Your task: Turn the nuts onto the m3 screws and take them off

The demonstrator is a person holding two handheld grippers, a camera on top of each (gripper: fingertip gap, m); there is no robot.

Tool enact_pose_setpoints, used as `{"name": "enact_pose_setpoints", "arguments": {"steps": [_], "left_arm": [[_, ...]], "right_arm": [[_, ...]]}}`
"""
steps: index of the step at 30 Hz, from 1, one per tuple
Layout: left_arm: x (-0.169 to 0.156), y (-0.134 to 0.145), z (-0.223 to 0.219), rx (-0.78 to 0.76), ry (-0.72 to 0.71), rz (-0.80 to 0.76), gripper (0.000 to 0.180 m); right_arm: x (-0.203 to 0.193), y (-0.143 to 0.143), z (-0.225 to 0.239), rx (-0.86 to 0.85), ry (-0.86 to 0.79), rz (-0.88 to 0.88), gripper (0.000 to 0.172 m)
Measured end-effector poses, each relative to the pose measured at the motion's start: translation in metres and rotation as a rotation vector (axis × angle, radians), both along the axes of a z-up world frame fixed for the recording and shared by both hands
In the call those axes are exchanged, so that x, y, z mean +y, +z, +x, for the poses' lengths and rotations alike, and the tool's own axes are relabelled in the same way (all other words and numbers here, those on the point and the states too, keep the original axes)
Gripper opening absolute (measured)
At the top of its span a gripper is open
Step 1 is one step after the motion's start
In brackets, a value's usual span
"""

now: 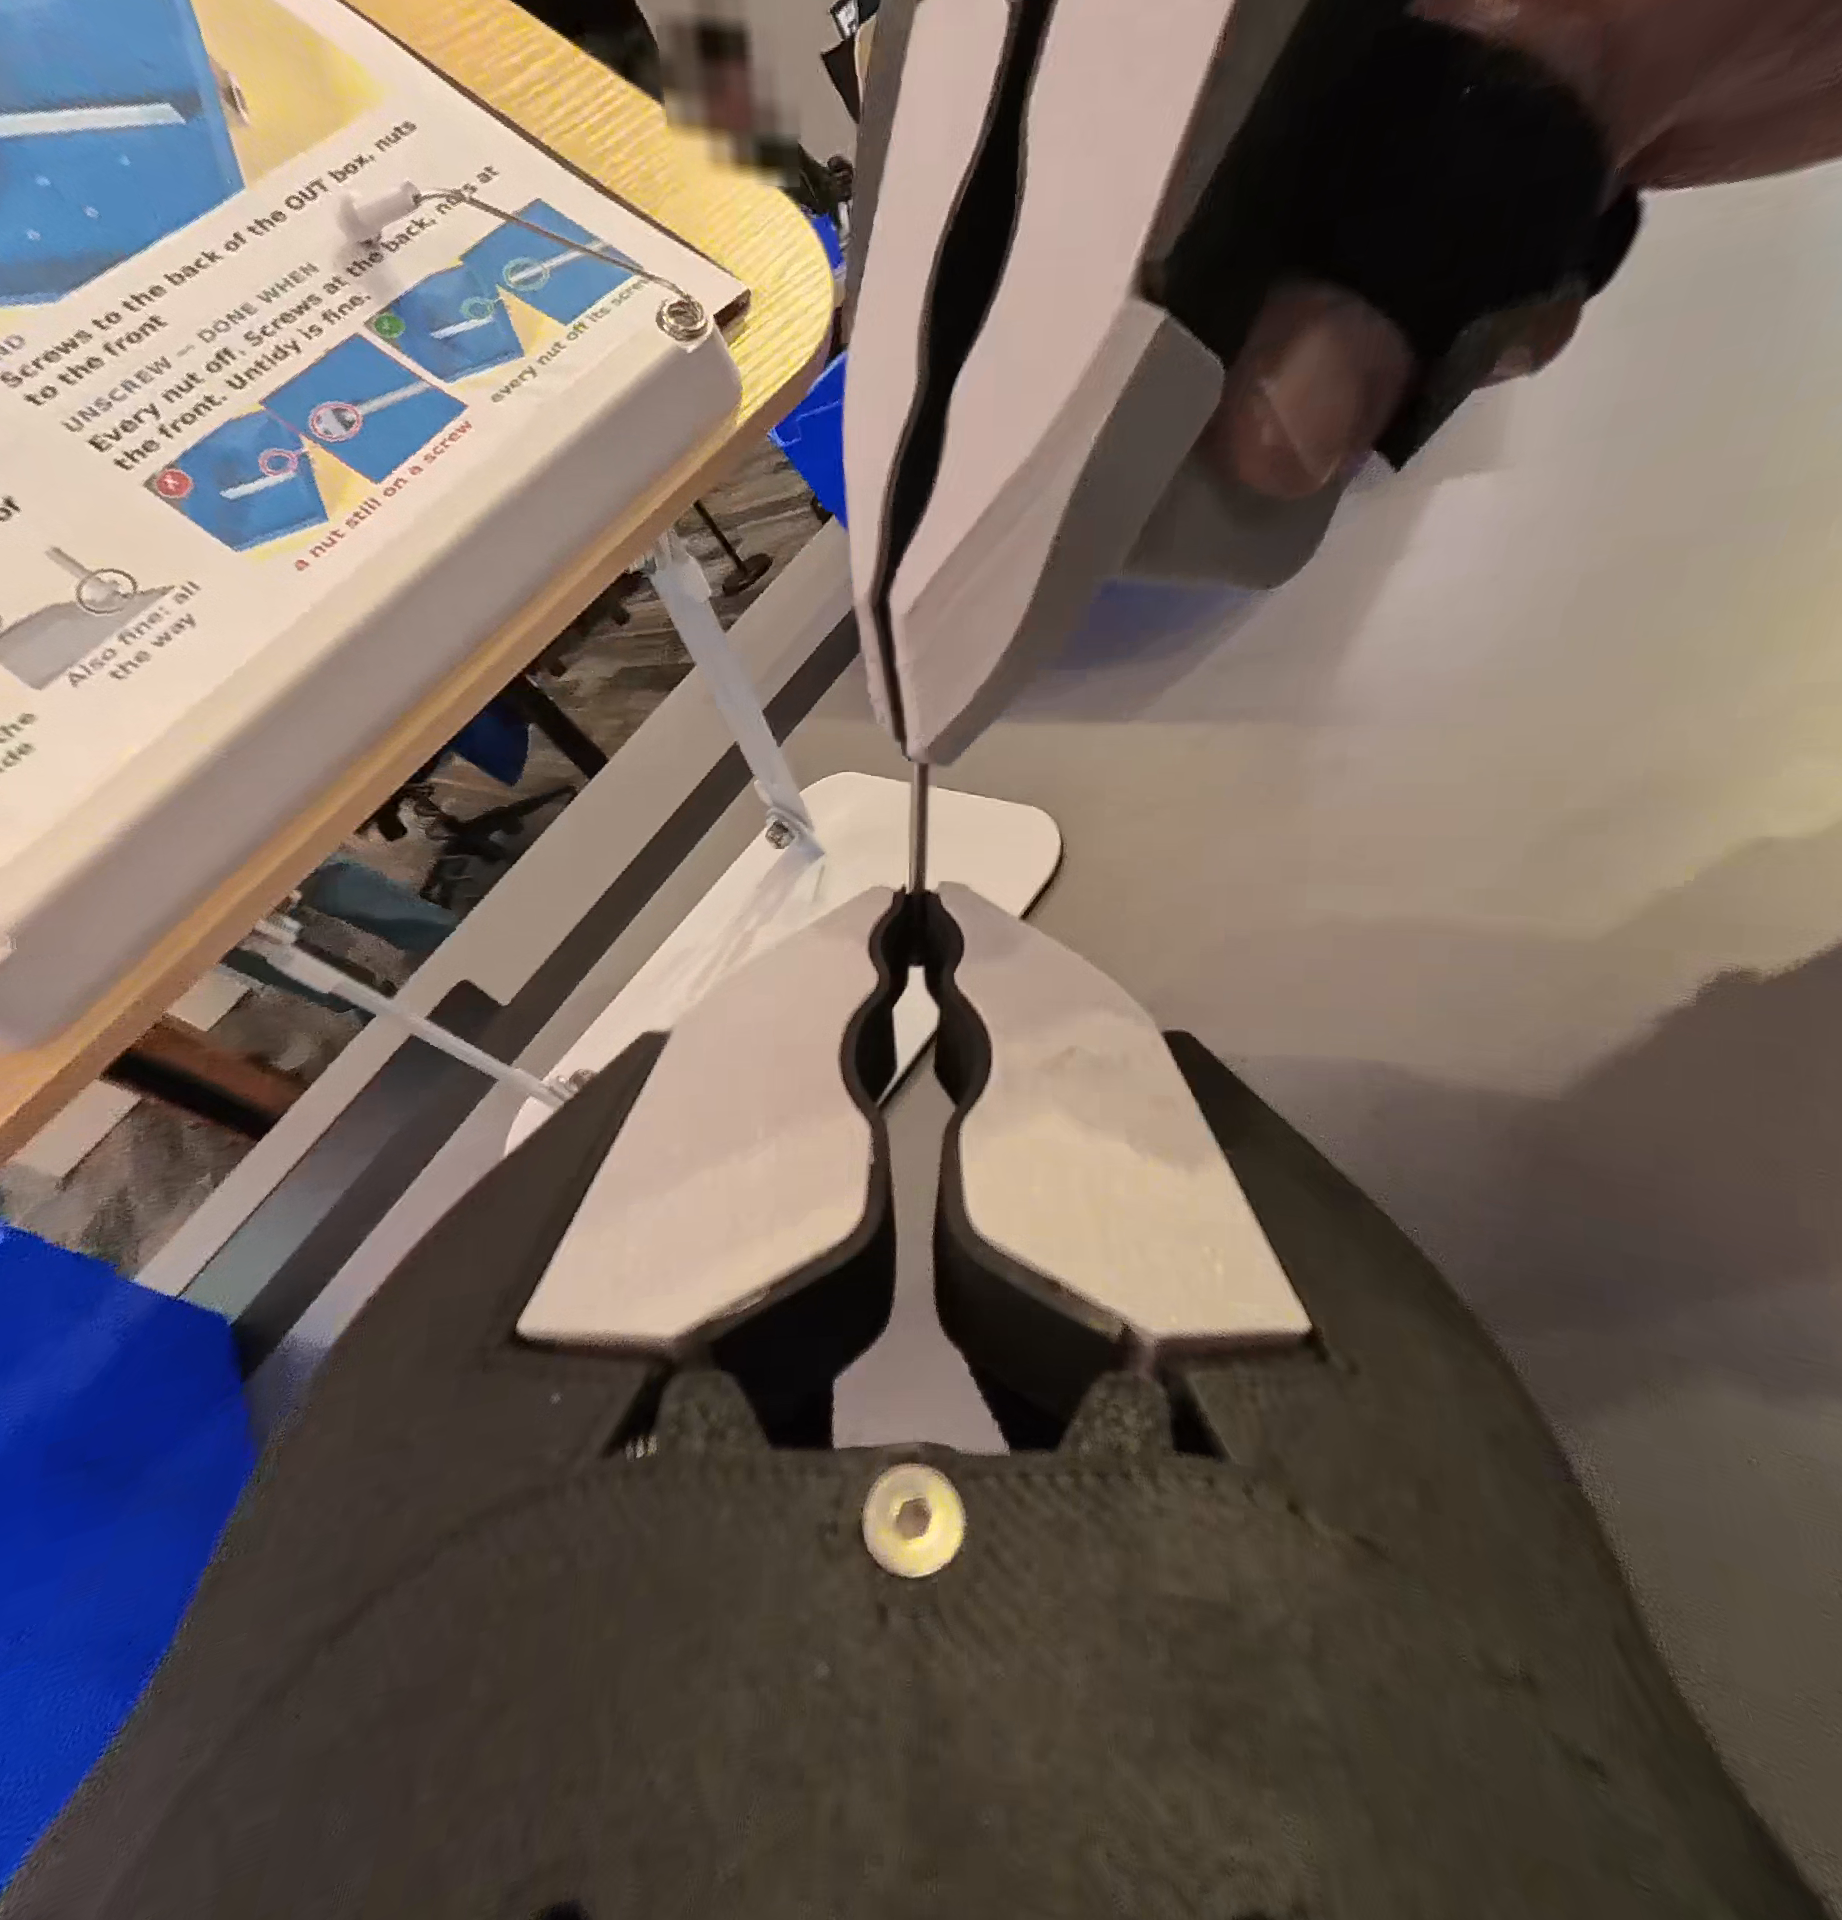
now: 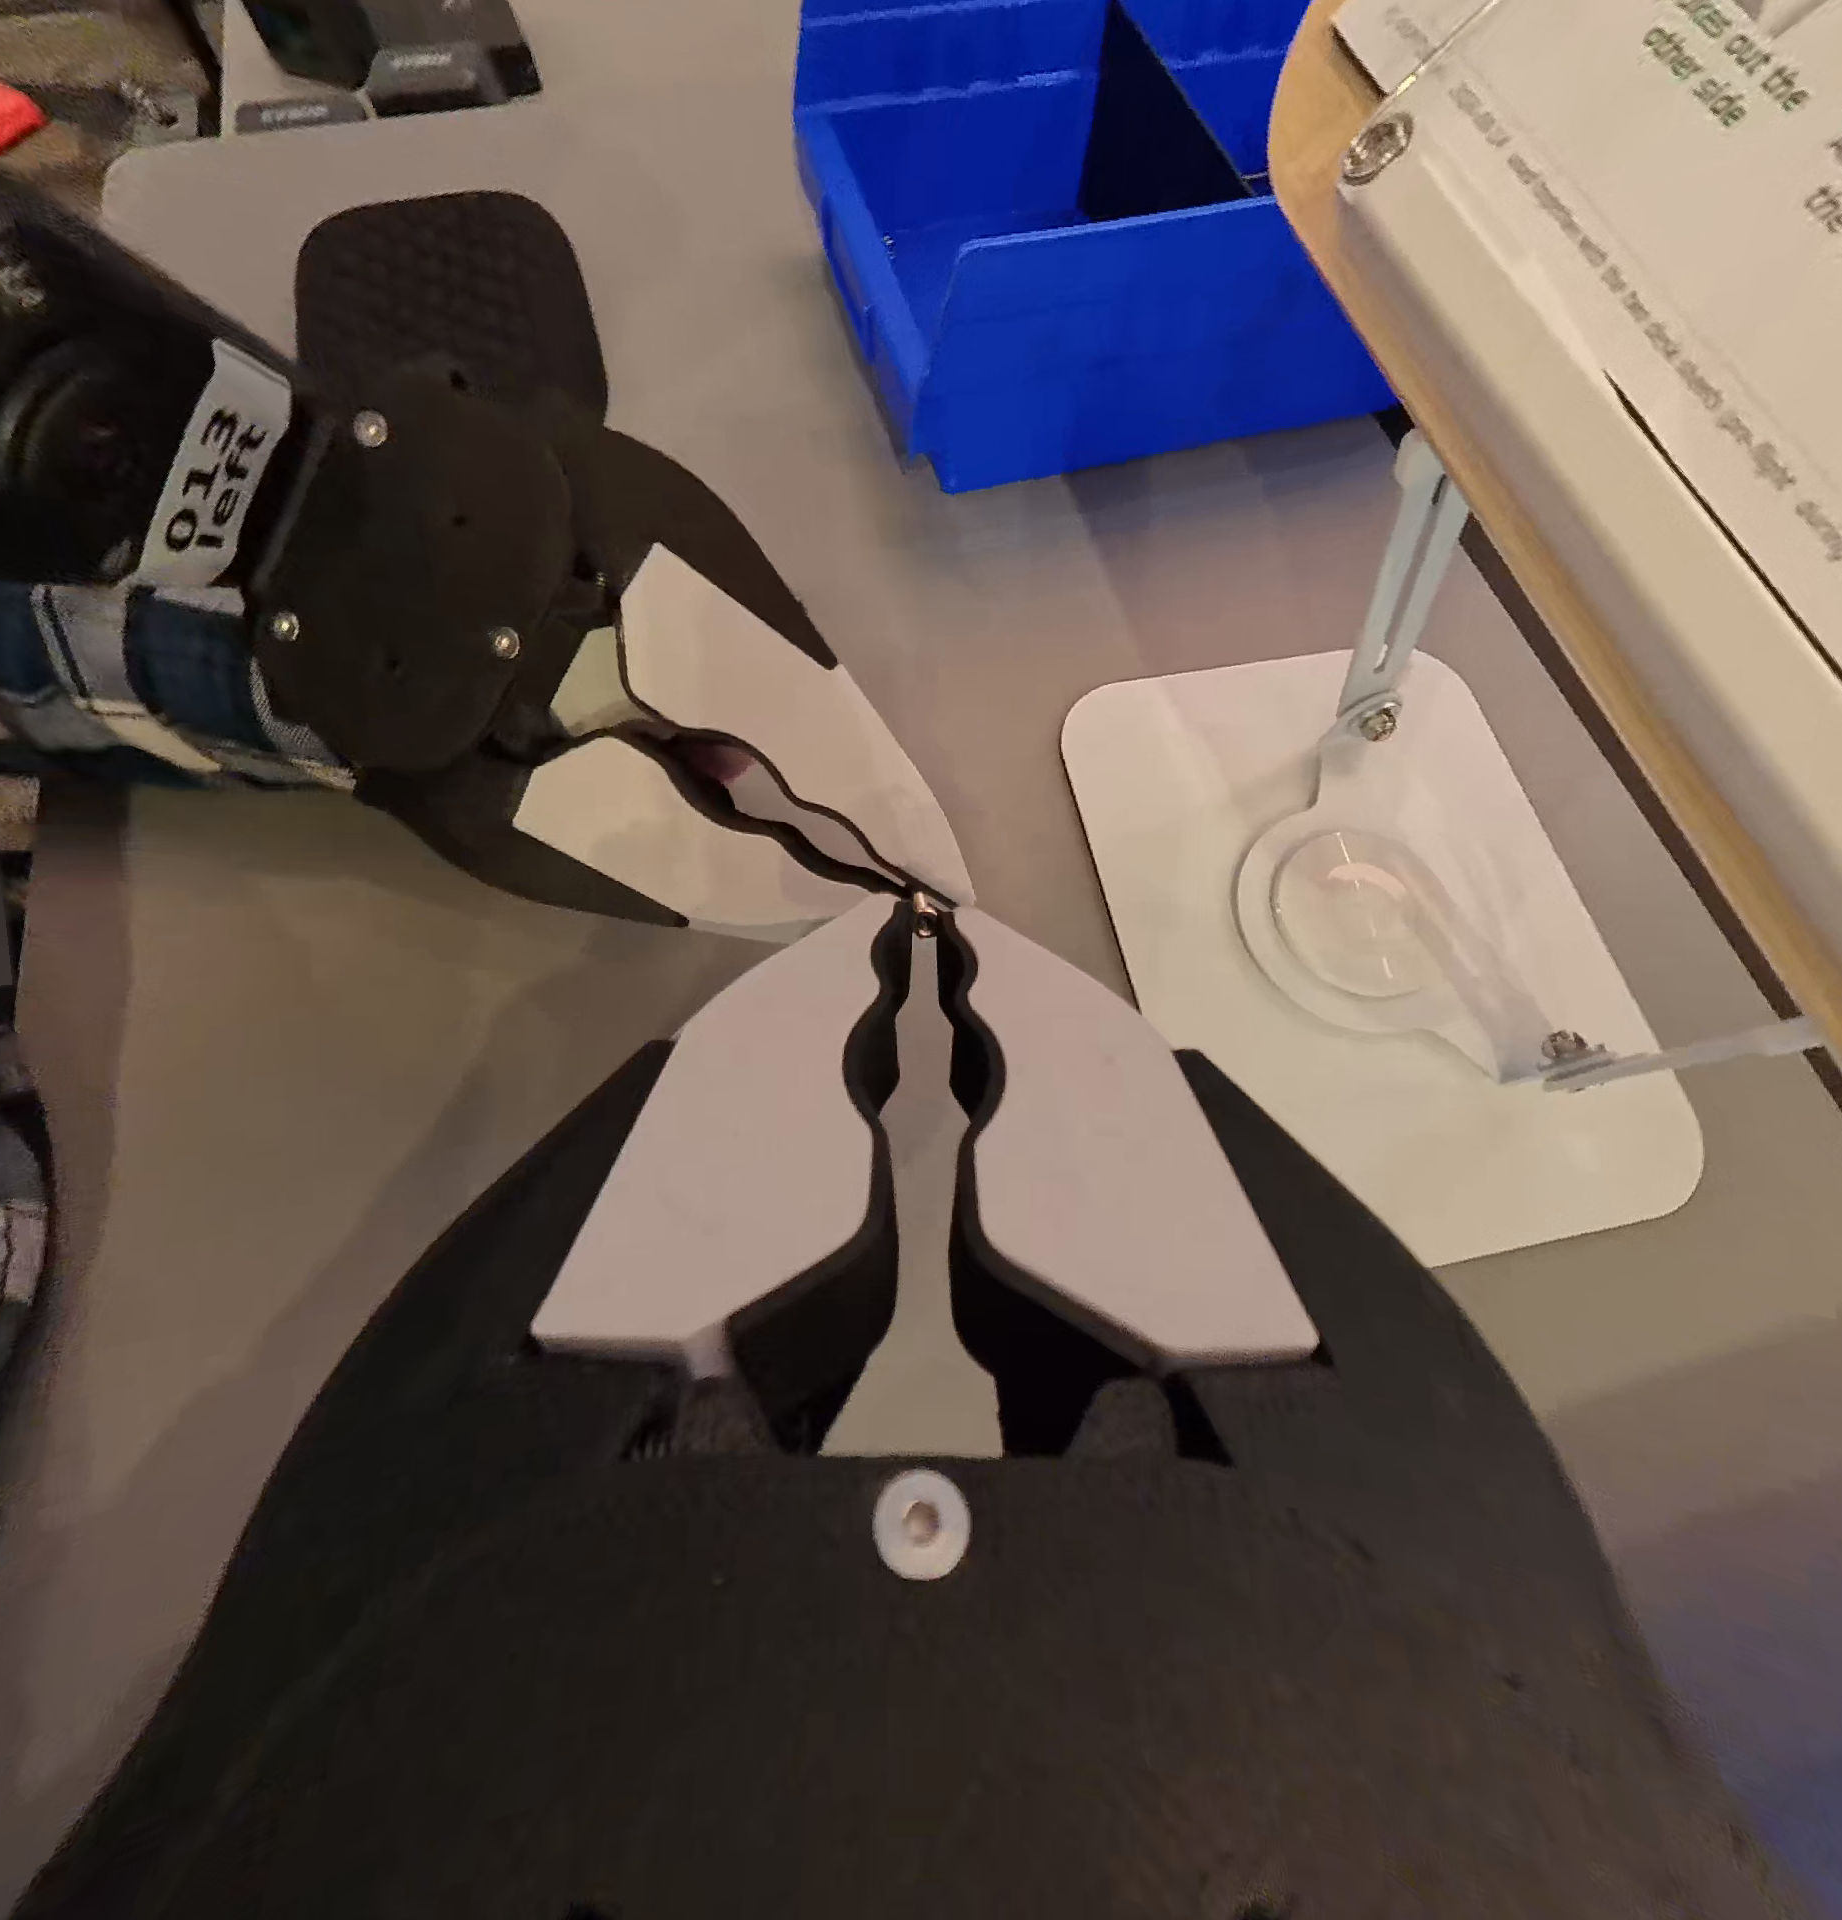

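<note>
A thin metal screw (image 1: 919,831) spans between the two grippers above the grey table. My left gripper (image 1: 917,906) is shut on its near end, with the shaft pinched between the black pads. My right gripper (image 1: 911,743) comes down from above, shut on the other end. In the right wrist view my right gripper (image 2: 925,927) pinches a small silver part of the screw (image 2: 924,916) at its tips. The left gripper (image 2: 936,891) comes in from the left and meets it tip to tip. A gloved hand (image 1: 1416,270) holds the right gripper.
A white instruction board (image 1: 325,436) on a wooden panel stands tilted to the left on thin metal legs. Its white base plate (image 2: 1208,1091) carries a clear lens (image 2: 1343,925). A blue divided bin (image 2: 1052,270) stands behind on the grey table (image 2: 273,1039). The grippers are tip to tip, or close to it.
</note>
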State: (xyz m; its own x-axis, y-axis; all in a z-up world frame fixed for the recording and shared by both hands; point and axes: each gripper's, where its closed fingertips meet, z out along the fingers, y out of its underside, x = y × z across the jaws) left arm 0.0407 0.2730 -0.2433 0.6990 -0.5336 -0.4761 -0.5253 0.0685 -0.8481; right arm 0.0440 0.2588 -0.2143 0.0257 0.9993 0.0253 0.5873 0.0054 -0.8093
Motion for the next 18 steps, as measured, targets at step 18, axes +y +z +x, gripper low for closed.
{"name": "enact_pose_setpoints", "arguments": {"steps": [18], "left_arm": [[0.0001, 0.0052, -0.0001, -0.096, -0.029, -0.029, 0.001]], "right_arm": [[0.0022, 0.0068, -0.0038, 0.020, -0.017, 0.073, 0.005]]}}
